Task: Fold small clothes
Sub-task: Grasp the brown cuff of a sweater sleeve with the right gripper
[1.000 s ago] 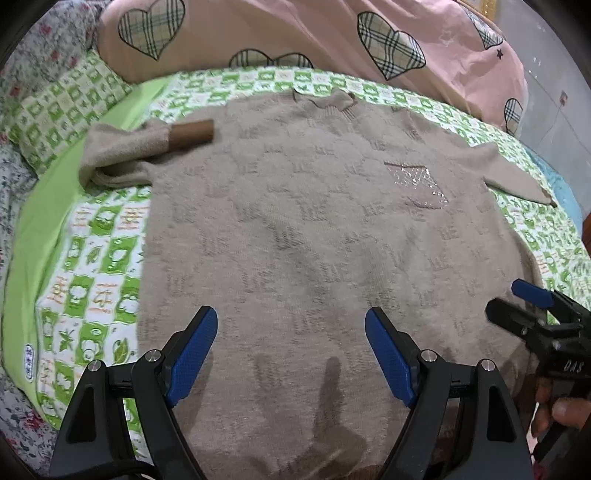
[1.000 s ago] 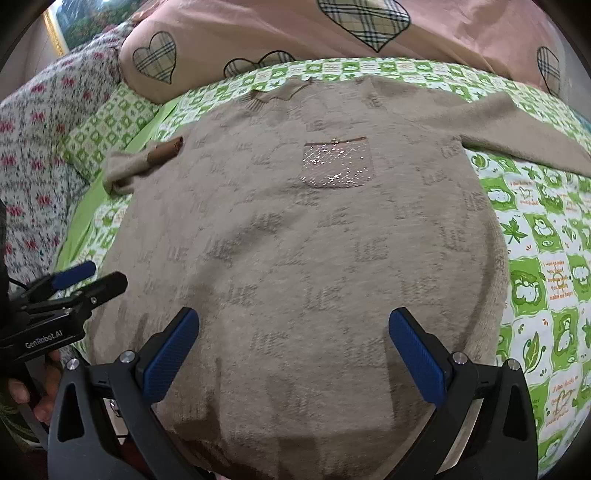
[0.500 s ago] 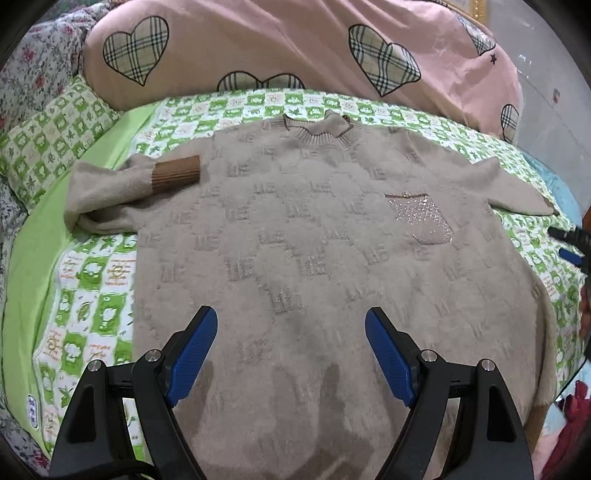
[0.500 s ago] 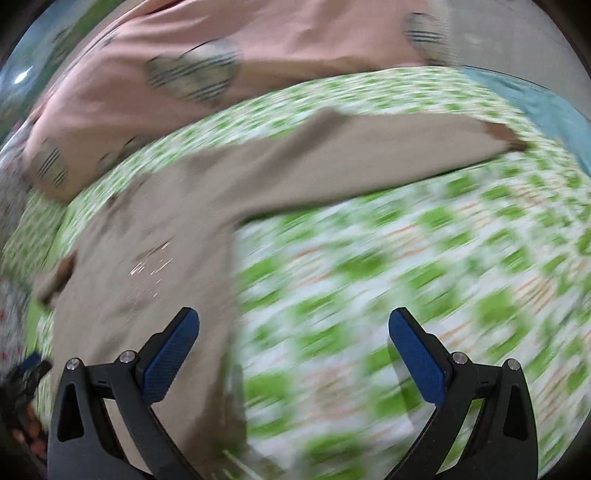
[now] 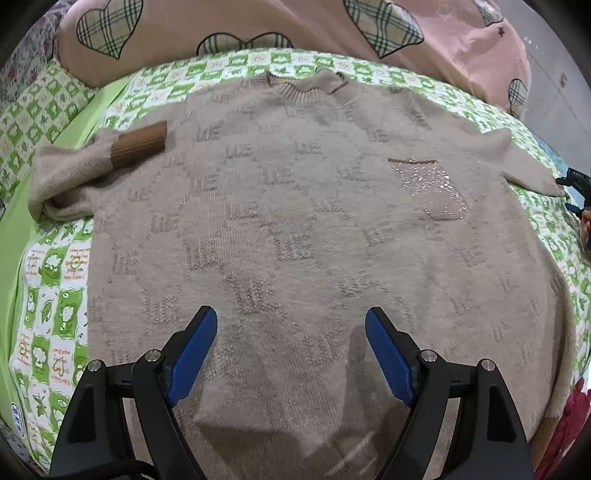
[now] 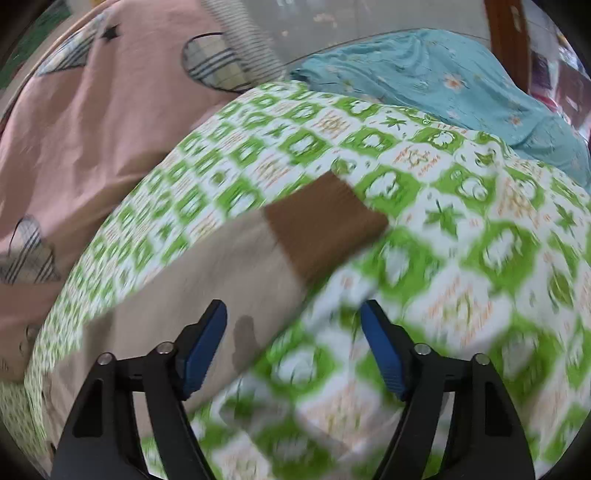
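A beige knit sweater [image 5: 295,221] lies flat, front up, on a green-and-white checked bedsheet [image 5: 55,295]. It has a sequined pocket [image 5: 428,188]. Its left sleeve is folded in, brown cuff [image 5: 138,144] on the chest. My left gripper [image 5: 290,350] is open and empty above the sweater's hem. My right gripper [image 6: 293,343] is open and empty above the outstretched right sleeve [image 6: 184,291], just short of its brown cuff [image 6: 325,229]. The right wrist view is blurred. The right gripper's tip [image 5: 576,184] shows at the left view's right edge.
A pink quilt with plaid hearts [image 5: 258,26] lies behind the sweater's collar, also in the right wrist view [image 6: 92,110]. A green checked pillow [image 5: 33,118] is at the far left. A blue floral cloth [image 6: 461,85] lies beyond the sleeve's end.
My right gripper swung from the sweater's hem to the right sleeve and now hovers near its cuff. My left gripper drew slightly closer over the hem. Both stayed open.
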`<state>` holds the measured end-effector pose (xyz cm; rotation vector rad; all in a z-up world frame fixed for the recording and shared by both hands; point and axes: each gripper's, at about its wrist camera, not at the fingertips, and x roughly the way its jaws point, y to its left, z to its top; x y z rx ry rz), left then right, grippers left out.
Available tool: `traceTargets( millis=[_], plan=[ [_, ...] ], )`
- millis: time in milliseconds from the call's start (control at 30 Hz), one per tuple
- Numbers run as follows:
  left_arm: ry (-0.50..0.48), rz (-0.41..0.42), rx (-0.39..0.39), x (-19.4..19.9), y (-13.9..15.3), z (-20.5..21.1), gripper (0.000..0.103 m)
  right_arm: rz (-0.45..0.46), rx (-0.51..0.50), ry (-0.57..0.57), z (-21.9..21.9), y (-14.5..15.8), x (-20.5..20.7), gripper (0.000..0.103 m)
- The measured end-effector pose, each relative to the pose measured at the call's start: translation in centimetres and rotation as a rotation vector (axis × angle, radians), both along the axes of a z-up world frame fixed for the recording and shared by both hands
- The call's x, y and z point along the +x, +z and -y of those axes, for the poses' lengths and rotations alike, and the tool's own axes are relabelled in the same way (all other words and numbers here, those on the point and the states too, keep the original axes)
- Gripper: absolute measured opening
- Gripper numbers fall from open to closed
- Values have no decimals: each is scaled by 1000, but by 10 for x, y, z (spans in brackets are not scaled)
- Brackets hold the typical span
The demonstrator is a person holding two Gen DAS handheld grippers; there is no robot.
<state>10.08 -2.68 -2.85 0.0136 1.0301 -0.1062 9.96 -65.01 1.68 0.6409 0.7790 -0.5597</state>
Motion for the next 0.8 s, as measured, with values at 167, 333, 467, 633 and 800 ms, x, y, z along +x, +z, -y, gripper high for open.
traceTargets(
  millis=[167,333,467,633,800],
  plan=[
    [11,-8,-17,3,-2,-5,83,-14,-68,79,-27,10,27,8],
    [25,-5,-35,0,1,-14,83,12,-178,272,-105,34,47,7],
    [57,8,-53,-6,5,-30,83,55,-177,456,-188,50,64,7],
    [110,21,-92,-12,10,-57,83,114,-86,696,-300,57,79,6],
    [149,32,-117,-18,15,-81,83,145,46,894,-414,46,92,7]
  ],
)
